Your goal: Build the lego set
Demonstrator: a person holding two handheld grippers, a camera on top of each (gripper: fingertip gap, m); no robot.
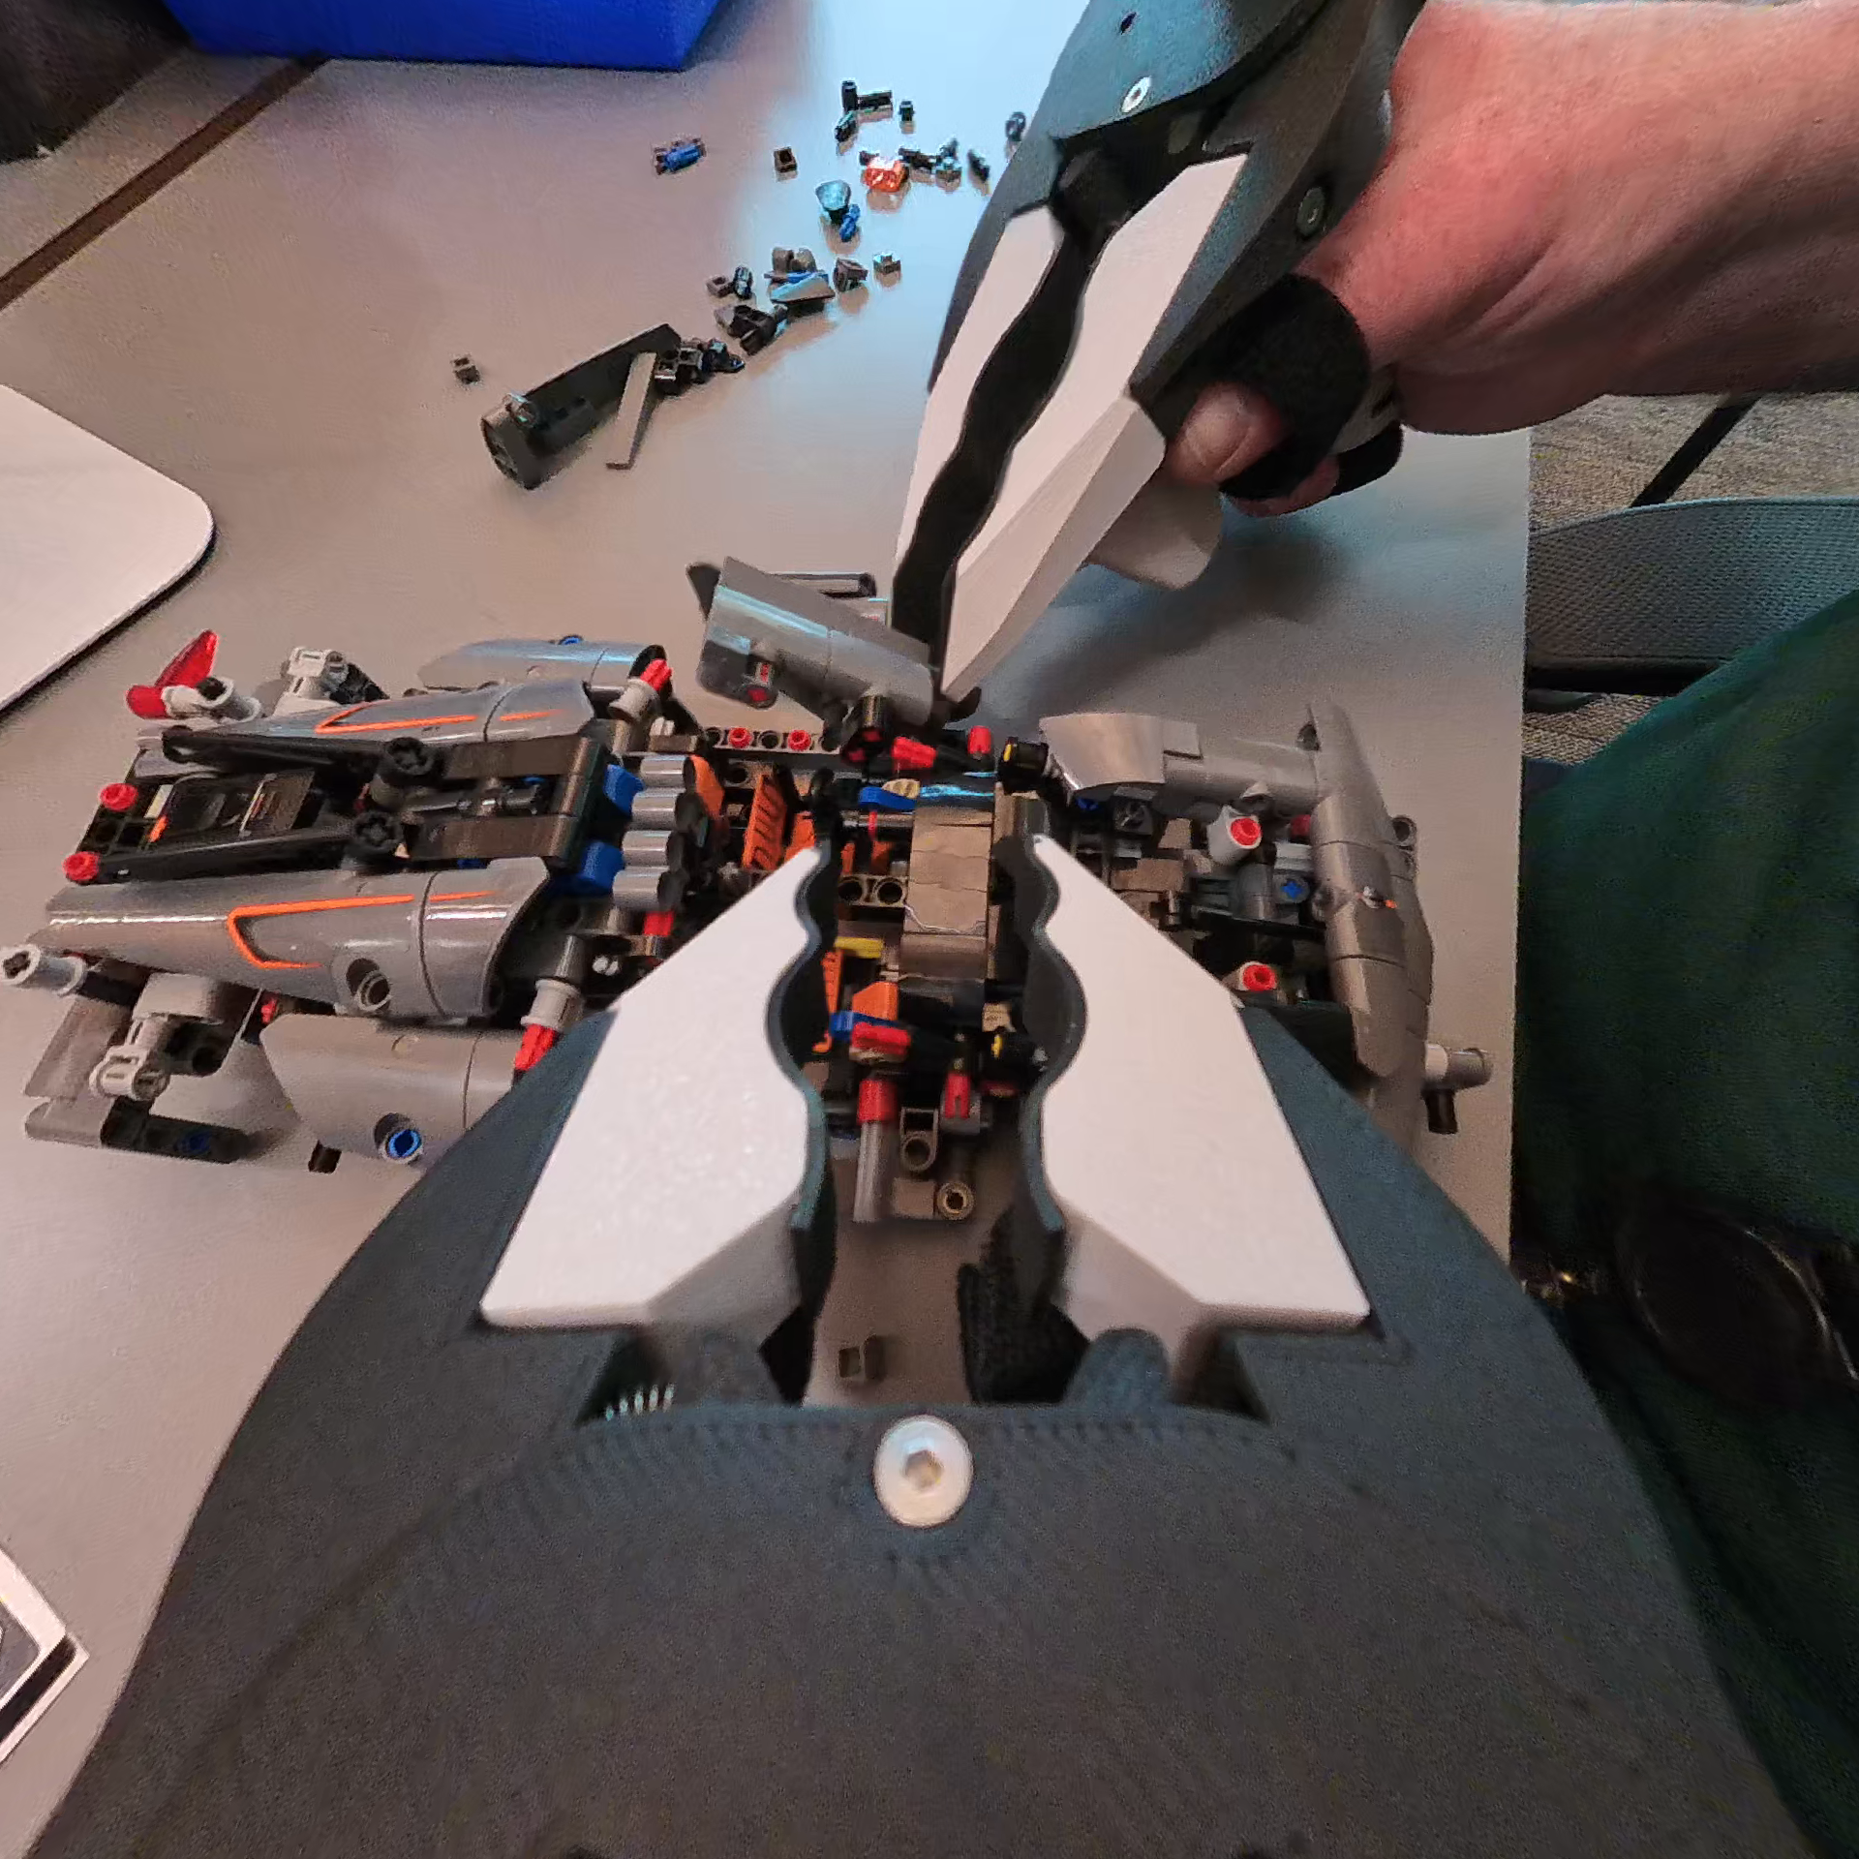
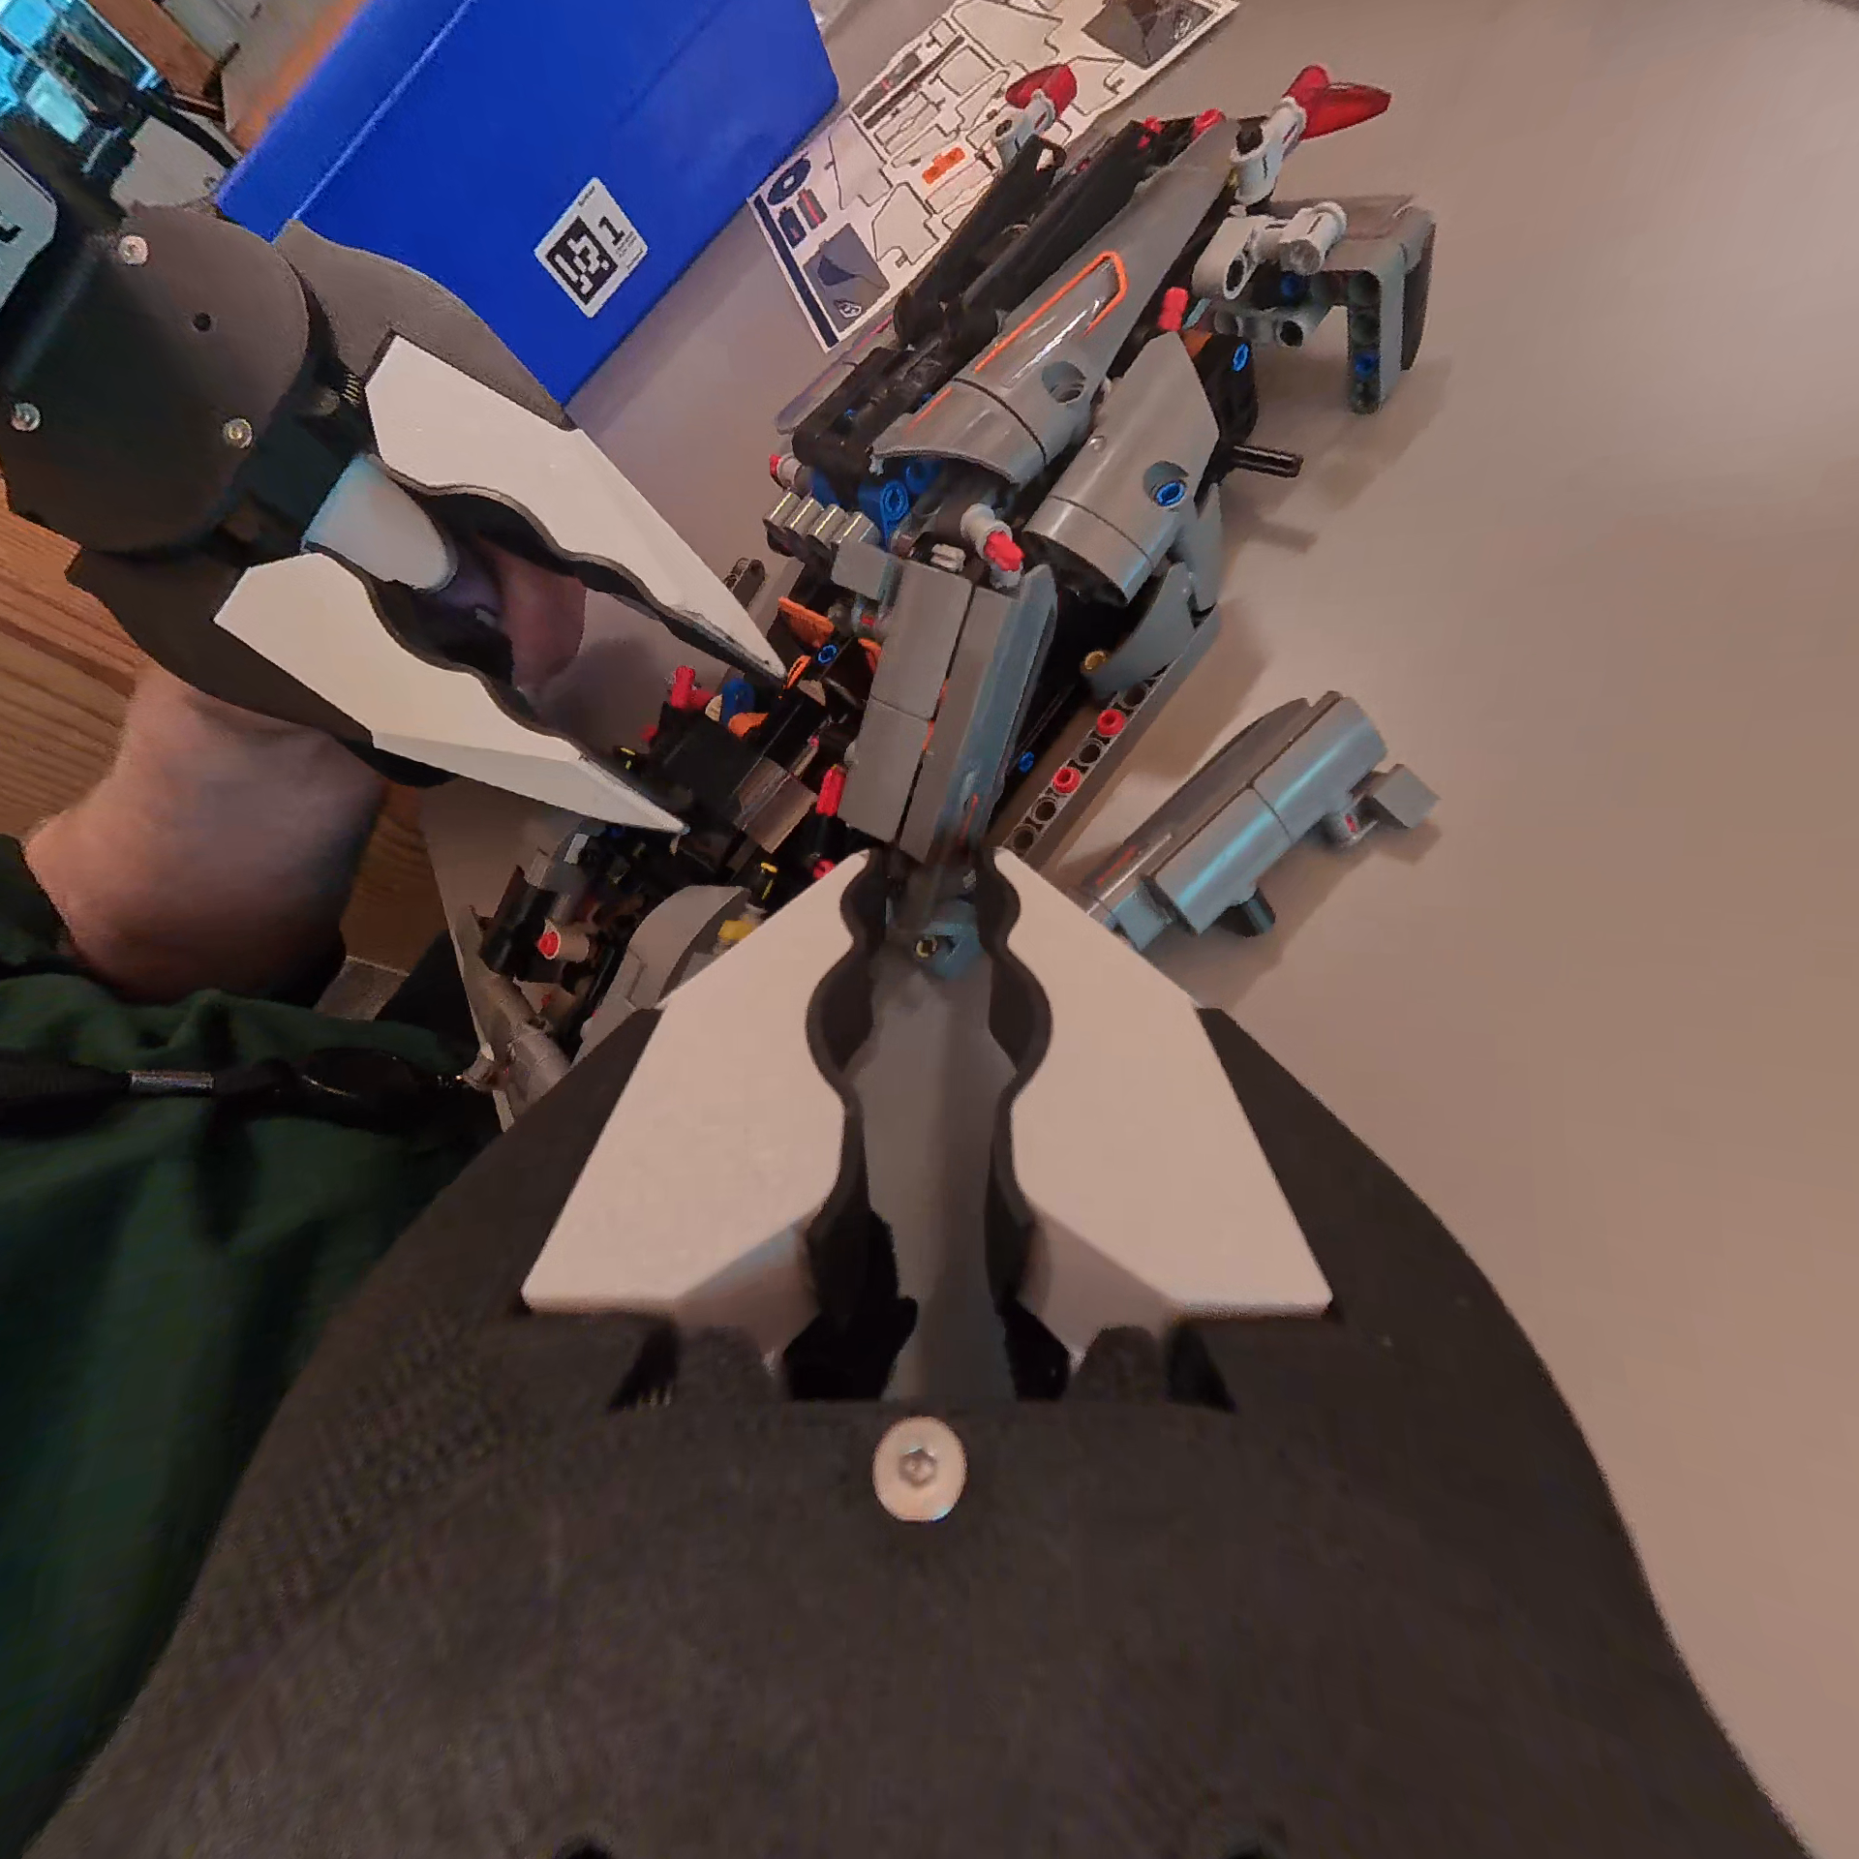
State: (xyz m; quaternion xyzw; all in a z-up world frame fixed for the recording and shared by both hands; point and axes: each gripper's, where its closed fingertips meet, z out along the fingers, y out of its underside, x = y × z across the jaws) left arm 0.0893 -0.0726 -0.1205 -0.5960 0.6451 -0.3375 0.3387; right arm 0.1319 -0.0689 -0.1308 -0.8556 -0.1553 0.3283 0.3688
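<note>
A grey, black and orange lego car point(image 1: 332, 905) lies on the grey table point(image 1: 302, 352); it also shows in the right wrist view point(image 2: 1056, 402). My left gripper point(image 1: 927, 855) straddles the car's middle and is closed on its black and dark grey core point(image 1: 946, 895); the right wrist view shows it point(image 2: 729, 749) clamped there from the left. My right gripper point(image 2: 931, 860) is shut on the lower edge of a grey panel assembly point(image 2: 936, 694) and holds it against the car's side. In the left wrist view it point(image 1: 941, 689) holds that panel point(image 1: 805, 644) tilted, just above the far side of the car.
Another grey panel assembly point(image 2: 1257, 825) lies beside the car. Loose small parts point(image 1: 835, 211) and a black assembly point(image 1: 573, 402) lie farther back. A blue bin point(image 2: 523, 151) and a printed sheet point(image 2: 885, 201) are behind. A white pad point(image 1: 80, 533) lies left. A person's green clothing point(image 1: 1690, 1006) is at the table edge. There is about 5 cm between the tips of the two grippers.
</note>
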